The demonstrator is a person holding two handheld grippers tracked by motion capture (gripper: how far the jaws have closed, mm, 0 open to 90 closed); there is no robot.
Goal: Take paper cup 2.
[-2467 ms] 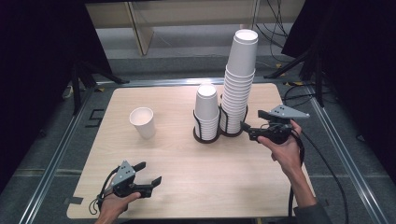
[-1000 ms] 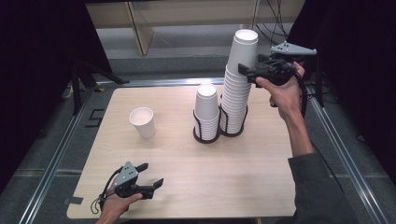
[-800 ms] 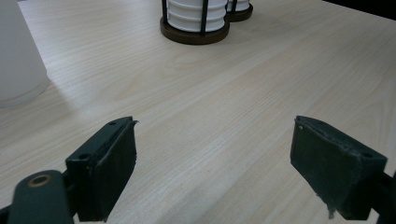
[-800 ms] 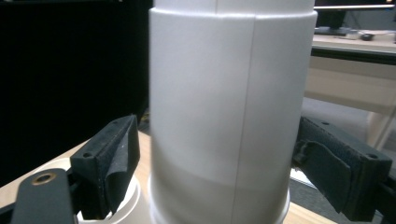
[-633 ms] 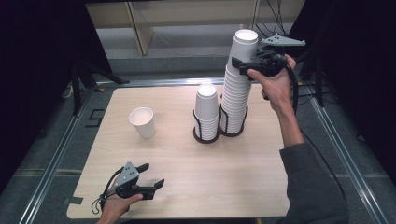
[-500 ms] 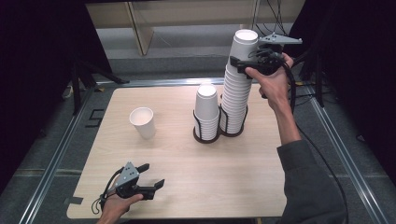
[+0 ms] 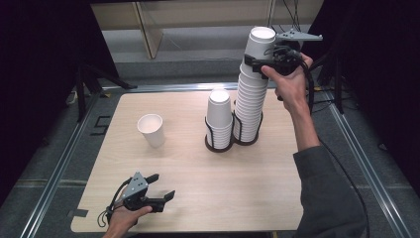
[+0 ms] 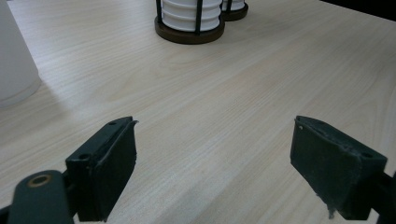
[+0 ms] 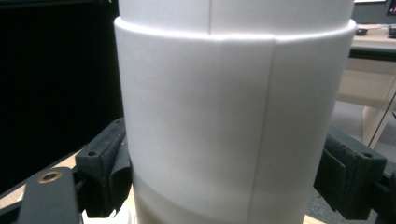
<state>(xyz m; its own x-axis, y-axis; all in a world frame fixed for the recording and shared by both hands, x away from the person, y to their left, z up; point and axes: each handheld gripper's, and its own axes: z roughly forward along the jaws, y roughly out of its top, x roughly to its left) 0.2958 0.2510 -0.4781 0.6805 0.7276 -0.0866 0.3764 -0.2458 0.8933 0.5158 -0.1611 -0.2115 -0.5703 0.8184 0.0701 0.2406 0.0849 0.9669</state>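
At the near edge of the wooden table [image 7: 247, 198], the left gripper [image 7: 163, 197] rests low in the person's hand, its jaws standing apart with nothing between them, pointed across bare wood toward a single paper cup [image 7: 151, 130] standing upright to one side. Farther back, two wire holders carry white cups: a short stack [image 7: 220, 118] and, touching it, a tall stack [image 7: 253, 89] rising straight up. At the top of that tall stack, the raised right gripper [image 7: 255, 60] is held level, side-on to the vertical column, so the top cup [image 9: 233, 107] sits squarely between its jaws; the left pad meets the cup wall, though whether the right one presses cannot be told. The right forearm slants steeply upward to reach it.
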